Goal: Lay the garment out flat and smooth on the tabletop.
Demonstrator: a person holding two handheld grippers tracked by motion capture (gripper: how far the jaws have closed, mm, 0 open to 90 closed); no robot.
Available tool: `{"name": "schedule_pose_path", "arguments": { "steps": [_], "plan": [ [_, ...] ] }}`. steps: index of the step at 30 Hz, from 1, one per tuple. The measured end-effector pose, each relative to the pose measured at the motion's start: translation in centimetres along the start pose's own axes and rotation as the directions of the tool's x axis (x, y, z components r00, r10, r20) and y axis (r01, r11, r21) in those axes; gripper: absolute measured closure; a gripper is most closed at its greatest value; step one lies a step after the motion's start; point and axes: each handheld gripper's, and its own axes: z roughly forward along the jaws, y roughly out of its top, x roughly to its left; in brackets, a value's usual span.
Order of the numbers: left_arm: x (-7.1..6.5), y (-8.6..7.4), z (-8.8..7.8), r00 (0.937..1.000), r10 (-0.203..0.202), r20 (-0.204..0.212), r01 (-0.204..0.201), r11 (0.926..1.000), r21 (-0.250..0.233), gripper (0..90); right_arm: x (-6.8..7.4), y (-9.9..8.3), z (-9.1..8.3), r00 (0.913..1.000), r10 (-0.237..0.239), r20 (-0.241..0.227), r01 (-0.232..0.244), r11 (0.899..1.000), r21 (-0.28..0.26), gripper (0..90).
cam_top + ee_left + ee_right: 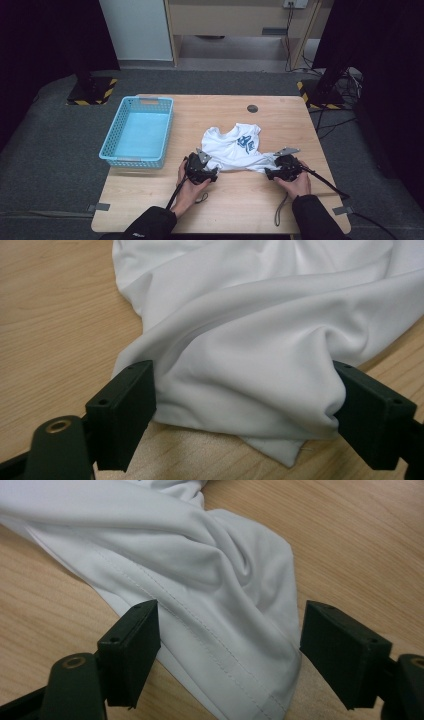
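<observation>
I have the white shirt [234, 148] lying bunched on the tabletop [225, 200], its near hem between both grippers' spread fingers, left gripper [201, 170] and right gripper [281, 167] placed at opposite ends for pinching it.

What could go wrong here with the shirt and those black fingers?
1. Both grippers are open, with the shirt lying slack between the left fingers and the right fingers; closing now might catch several bunched layers instead of one edge.
2. The shirt is crumpled, so pulling the two ends apart could tighten the twist rather than flatten it.
3. The basket stands close to the left gripper; a wide sweep might knock it.
</observation>
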Motion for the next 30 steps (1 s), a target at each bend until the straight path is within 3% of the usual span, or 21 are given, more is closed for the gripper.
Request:
{"name": "schedule_pose_path", "arguments": {
  "steps": [5,8,15,24,30],
  "plan": [
    [0.0,-0.2,-0.6,0.9993,0.033,0.016,-0.033,0.999,0.03,16.1,0.2,-0.5,-0.5,0.9997,-0.026,0.0,0.026,1.0,0.008,20.5],
    [-0.2,-0.5,-1.4,0.9977,0.064,0.021,-0.065,0.9966,0.05,16.0,-0.2,-0.8,-0.6,0.9998,-0.002,-0.017,0.002,1.0,0.017,18.6],
    [-0.4,-1.2,-2.6,0.9944,0.091,0.054,-0.095,0.9922,0.081,16.0,-1.2,-1.4,-0.7,0.9987,0.038,-0.035,-0.037,0.999,0.016,16.3],
    [0.6,-2.3,-4.1,0.9935,0.054,0.1,-0.066,0.9902,0.123,15.5,-1.3,-2.8,-1.8,0.9991,0.016,-0.038,-0.016,1.0,0.017,16.3],
    [1.2,-3.0,-5.0,0.991,0.059,0.12,-0.075,0.9871,0.141,15.5,-1.4,-3.7,-2.6,0.9989,0.015,-0.045,-0.014,1.0,0.027,16.2]
  ]
}}
